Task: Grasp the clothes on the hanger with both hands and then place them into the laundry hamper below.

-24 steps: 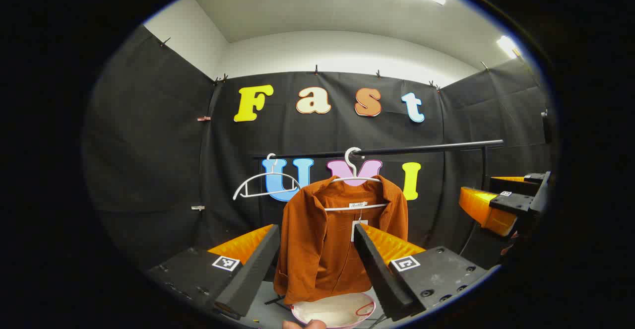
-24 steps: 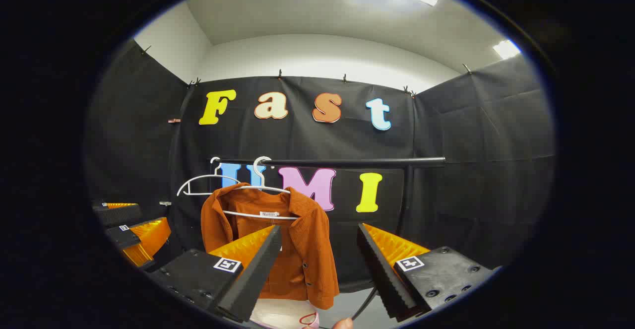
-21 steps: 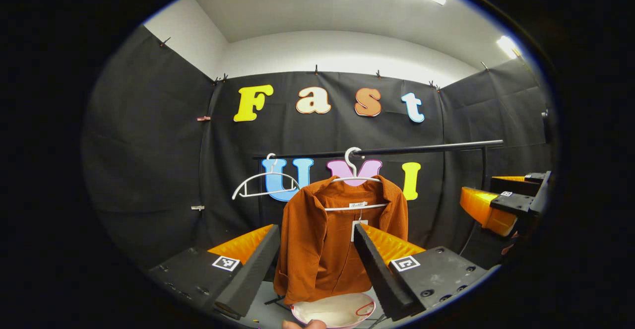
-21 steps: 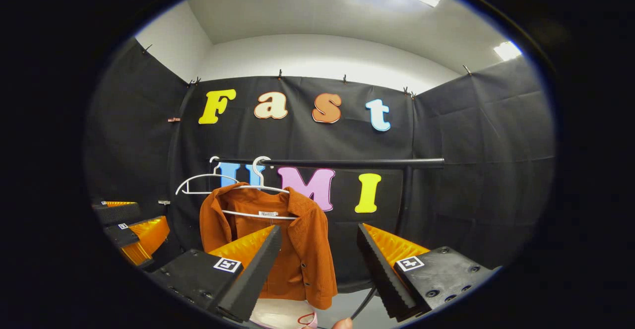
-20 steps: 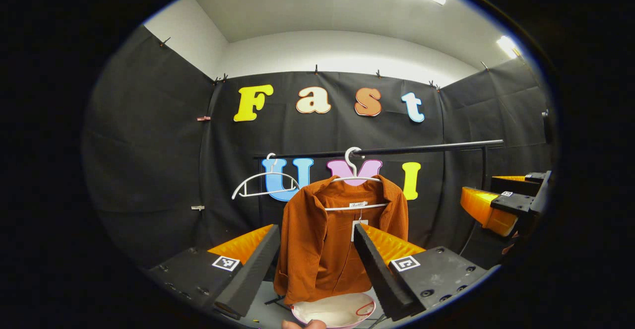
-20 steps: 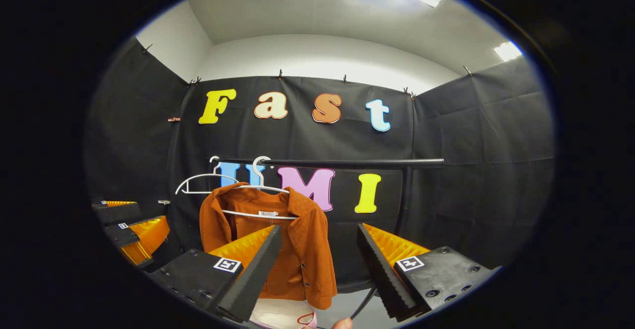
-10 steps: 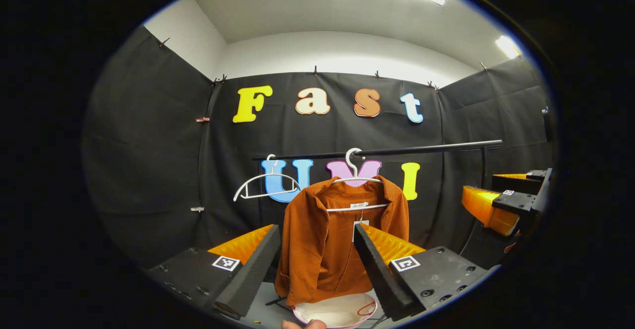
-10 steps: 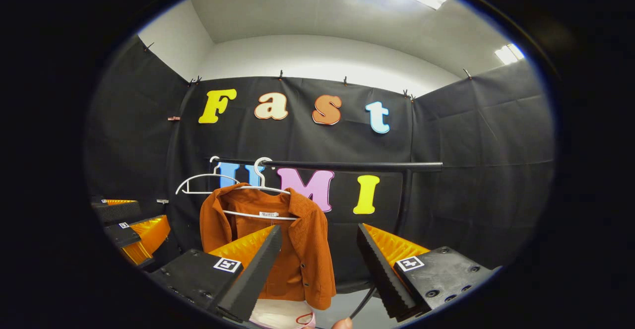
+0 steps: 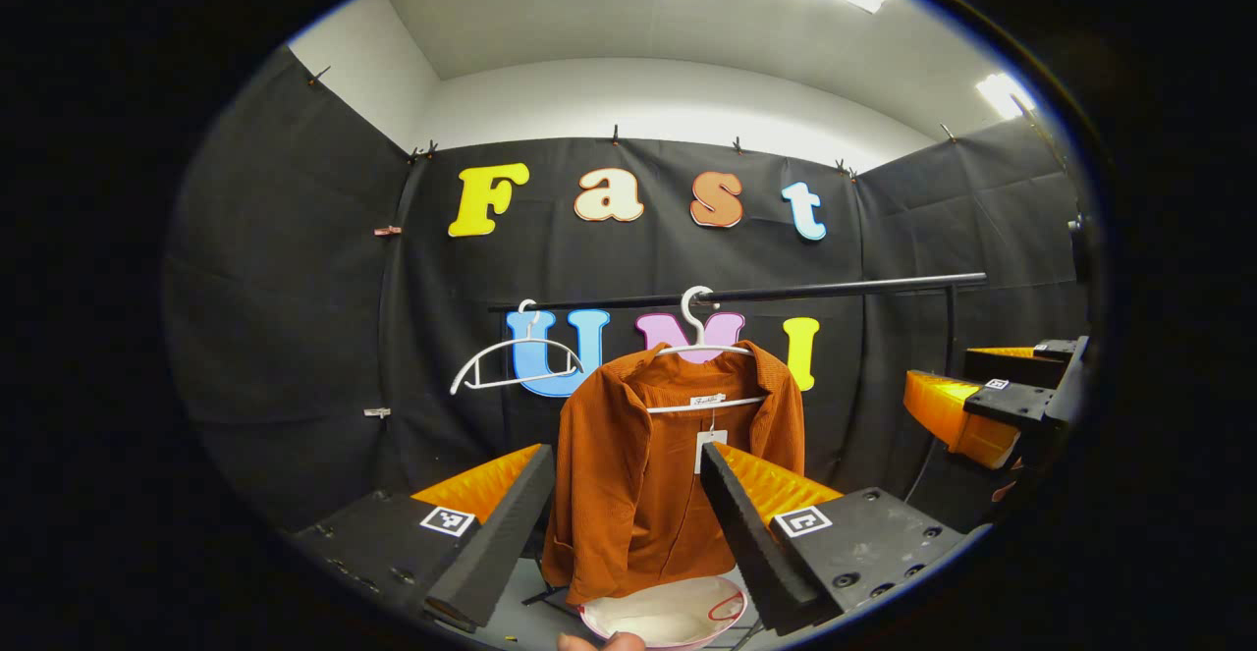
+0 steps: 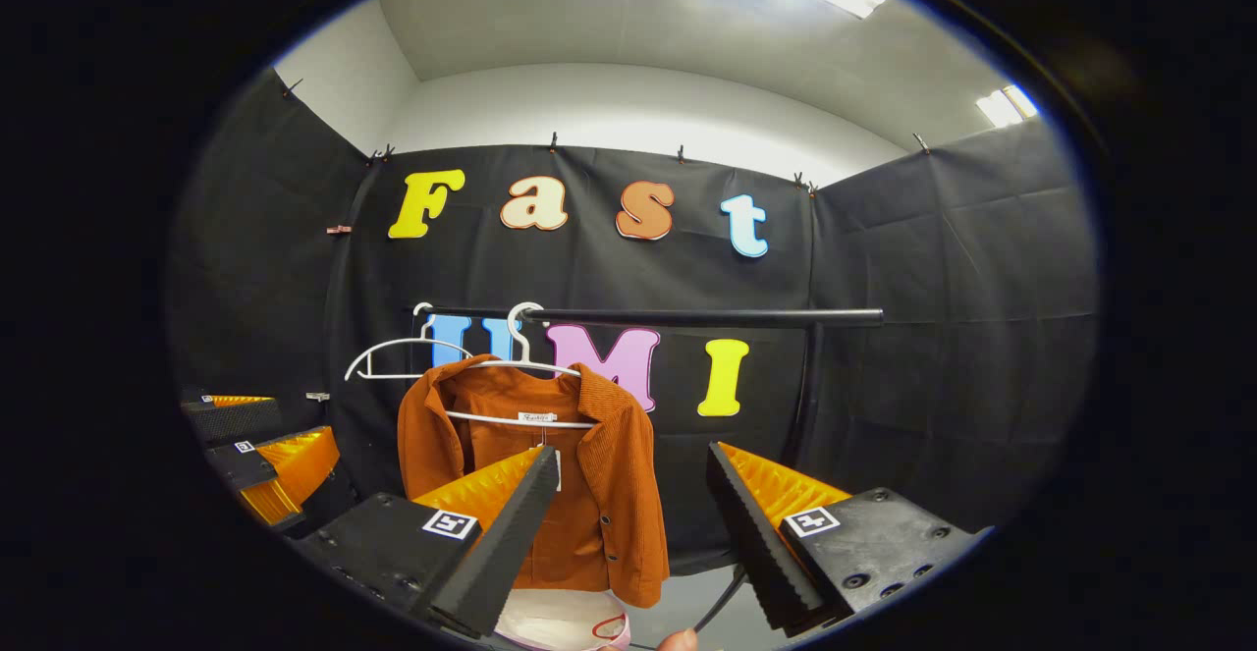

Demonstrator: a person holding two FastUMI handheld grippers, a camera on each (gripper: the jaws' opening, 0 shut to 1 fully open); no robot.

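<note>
Both grippers wide open, holding nothing; jacket on its hanger.

In my left gripper view, left gripper [image 9: 628, 494] has its jaws spread wide w/ nothing between the pads; orange jacket [image 9: 653, 494] sits in the gap but well beyond the tips. Jacket hangs on a white hanger [image 9: 699, 337] near the middle of the black rail [image 9: 845, 288]; a bare white hanger [image 9: 511, 366] hangs at the rail's left end. Hamper rim [image 9: 668, 617] shows right below the jacket hem. Right gripper [image 10: 628, 514] is equally wide open, gripping nothing; in my right gripper view the jacket is left of centre, partly behind the left finger [image 10: 496, 543]. I also see the right gripper off at the right edge of the left gripper view.
</note>
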